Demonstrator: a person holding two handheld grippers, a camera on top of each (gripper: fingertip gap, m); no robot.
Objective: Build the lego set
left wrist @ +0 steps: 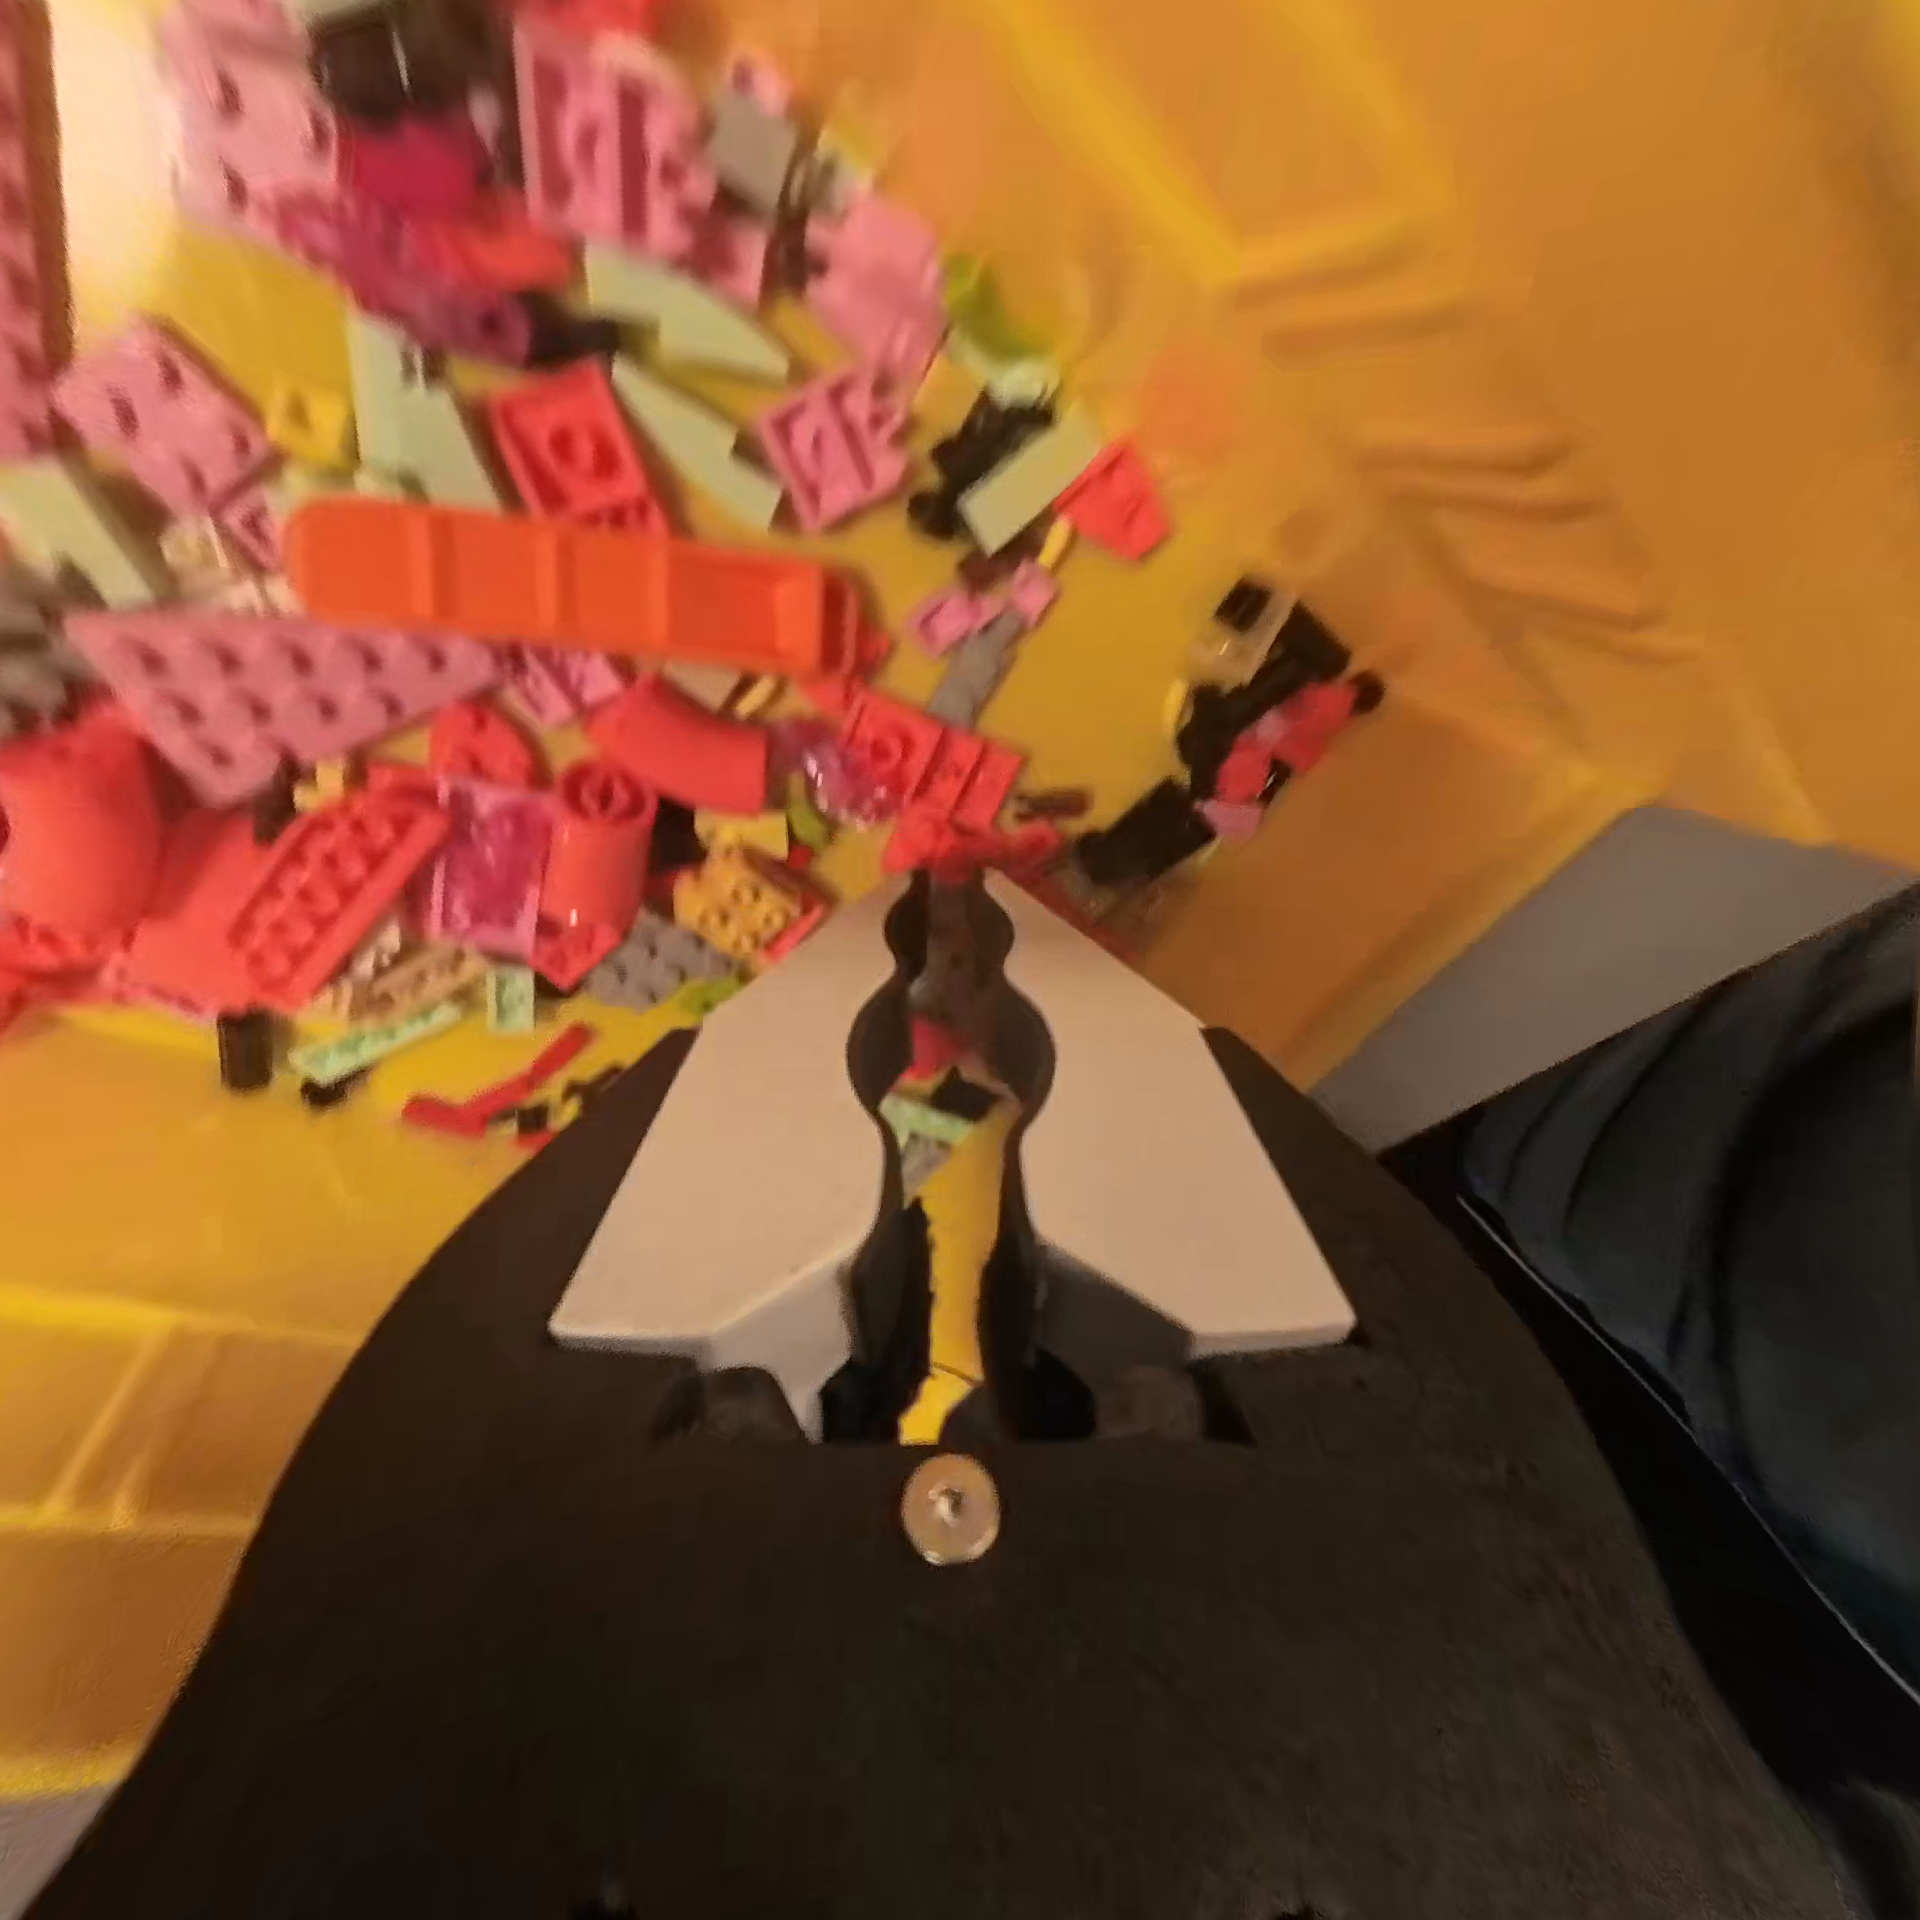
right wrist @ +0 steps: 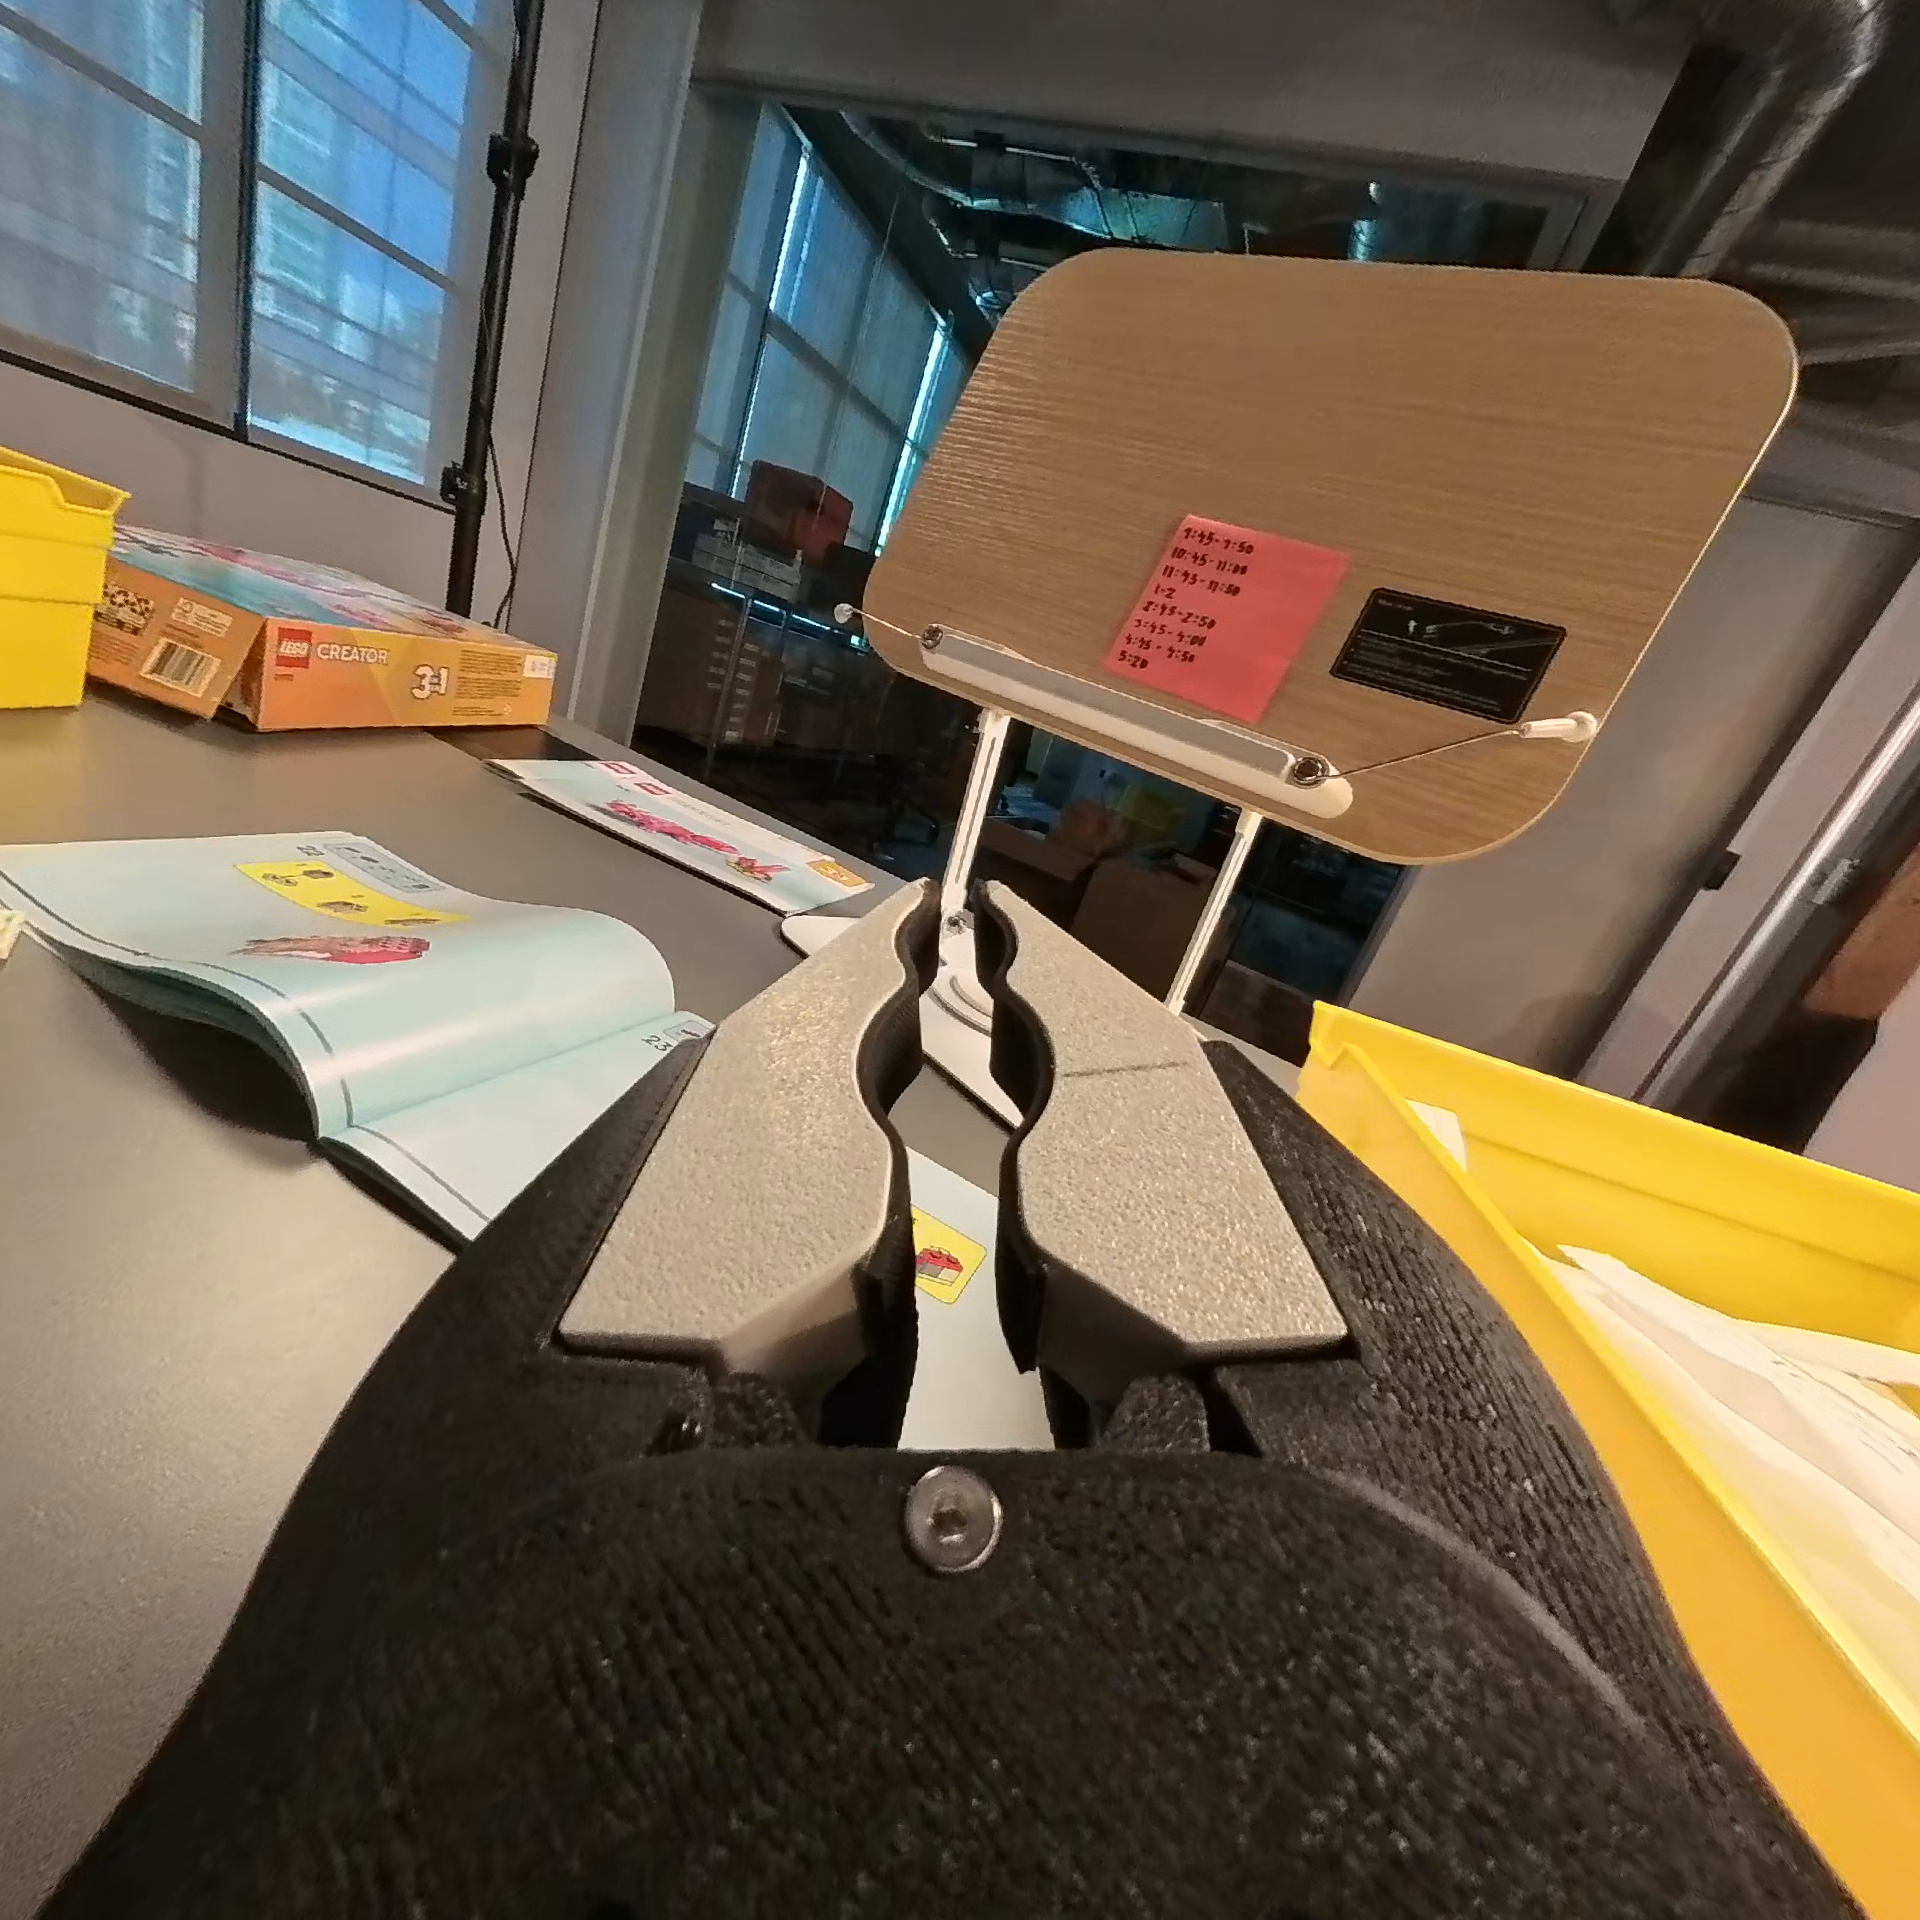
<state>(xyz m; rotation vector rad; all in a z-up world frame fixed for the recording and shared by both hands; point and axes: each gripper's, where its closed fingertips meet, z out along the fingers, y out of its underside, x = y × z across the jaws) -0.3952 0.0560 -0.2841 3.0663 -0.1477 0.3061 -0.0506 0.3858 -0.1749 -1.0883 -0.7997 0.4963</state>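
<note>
Left tongs (left wrist: 948, 883) point into yellow bin (left wrist: 1455, 312), tips nearly together at near edge of blurred heap of toy bricks (left wrist: 468, 623). Small red piece (left wrist: 951, 847) sits right at tips; blur hides whether pads press on it, so grip cannot be told. Orange long brick (left wrist: 561, 587) lies farther up heap.

Right tongs (right wrist: 954, 896) hang over grey tabletop (right wrist: 208, 1299), narrow gap between tips, nothing between them. Open instruction booklet (right wrist: 395, 997) just left; wooden book stand (right wrist: 1351, 540) ahead; yellow tray (right wrist: 1558, 1195) at right.
</note>
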